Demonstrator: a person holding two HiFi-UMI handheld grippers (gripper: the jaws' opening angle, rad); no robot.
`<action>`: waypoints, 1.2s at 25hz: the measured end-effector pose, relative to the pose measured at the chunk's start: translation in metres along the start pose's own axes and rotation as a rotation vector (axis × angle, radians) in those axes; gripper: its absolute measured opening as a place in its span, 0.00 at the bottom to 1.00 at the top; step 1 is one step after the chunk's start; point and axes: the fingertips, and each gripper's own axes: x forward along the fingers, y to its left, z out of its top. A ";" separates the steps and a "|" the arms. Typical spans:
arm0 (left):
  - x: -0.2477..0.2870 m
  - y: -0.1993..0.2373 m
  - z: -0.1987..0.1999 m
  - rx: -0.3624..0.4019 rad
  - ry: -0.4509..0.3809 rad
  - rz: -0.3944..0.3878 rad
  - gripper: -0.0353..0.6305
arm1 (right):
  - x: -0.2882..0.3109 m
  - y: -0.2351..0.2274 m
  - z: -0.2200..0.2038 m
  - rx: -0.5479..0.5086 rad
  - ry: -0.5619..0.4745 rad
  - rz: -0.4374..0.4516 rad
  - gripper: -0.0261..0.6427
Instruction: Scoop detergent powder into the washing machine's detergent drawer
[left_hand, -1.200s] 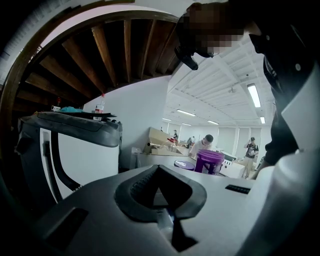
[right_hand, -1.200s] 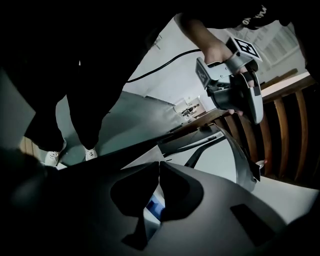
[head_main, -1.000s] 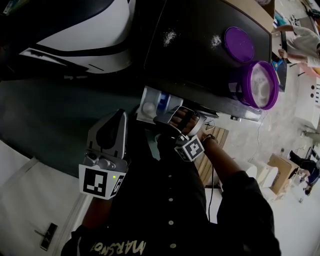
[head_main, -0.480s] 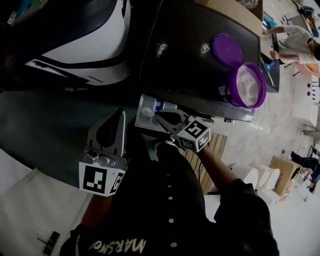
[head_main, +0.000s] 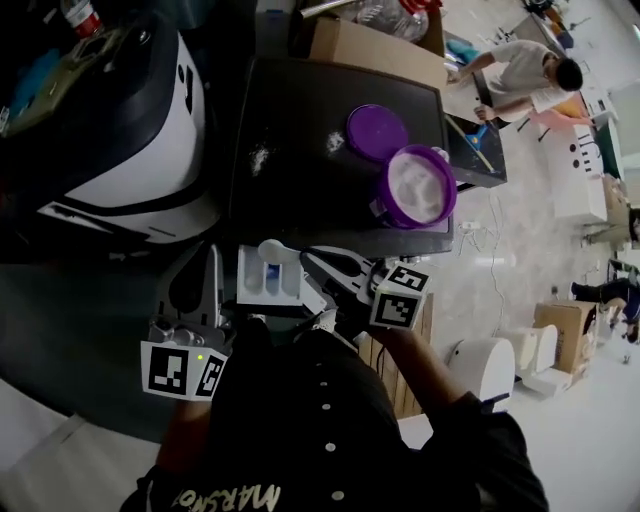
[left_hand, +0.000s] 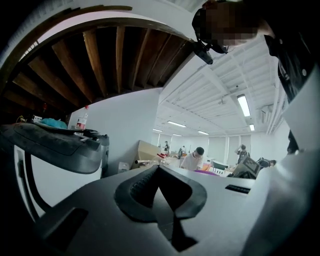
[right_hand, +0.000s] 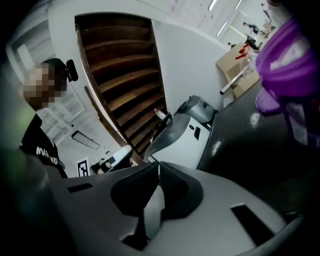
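My right gripper (head_main: 318, 262) is shut on the handle of a white scoop (head_main: 273, 251), held about level with its bowl over the far left end of the pulled-out detergent drawer (head_main: 268, 287). In the right gripper view the pale handle (right_hand: 151, 210) runs between the closed jaws (right_hand: 158, 166). An open purple tub (head_main: 384, 208) of white powder stands on the washing machine's dark top (head_main: 310, 205), its lid (head_main: 376, 132) lying beside it. My left gripper (head_main: 212, 255) is shut and empty, left of the drawer, with its pads meeting (left_hand: 159, 169).
Spilled powder (head_main: 258, 158) dots the machine top. A white-and-black appliance (head_main: 130, 170) stands at the left, a cardboard box (head_main: 370, 45) behind. A wooden pallet (head_main: 405, 370) and a white unit (head_main: 485, 365) are on the floor at the right. A person (head_main: 520, 65) works far back.
The right gripper has rolled from tipped over the drawer to level and has risen with the scoop. The left gripper has risen slightly. The head view has shifted.
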 end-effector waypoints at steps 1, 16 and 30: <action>0.009 -0.005 0.005 0.004 -0.017 -0.023 0.06 | -0.012 0.004 0.021 -0.023 -0.049 -0.006 0.09; 0.055 -0.073 0.036 0.055 -0.087 -0.196 0.06 | -0.211 -0.068 0.168 -0.511 -0.109 -0.655 0.09; 0.059 -0.079 0.036 0.063 -0.086 -0.196 0.06 | -0.194 -0.128 0.126 -0.450 0.127 -0.797 0.27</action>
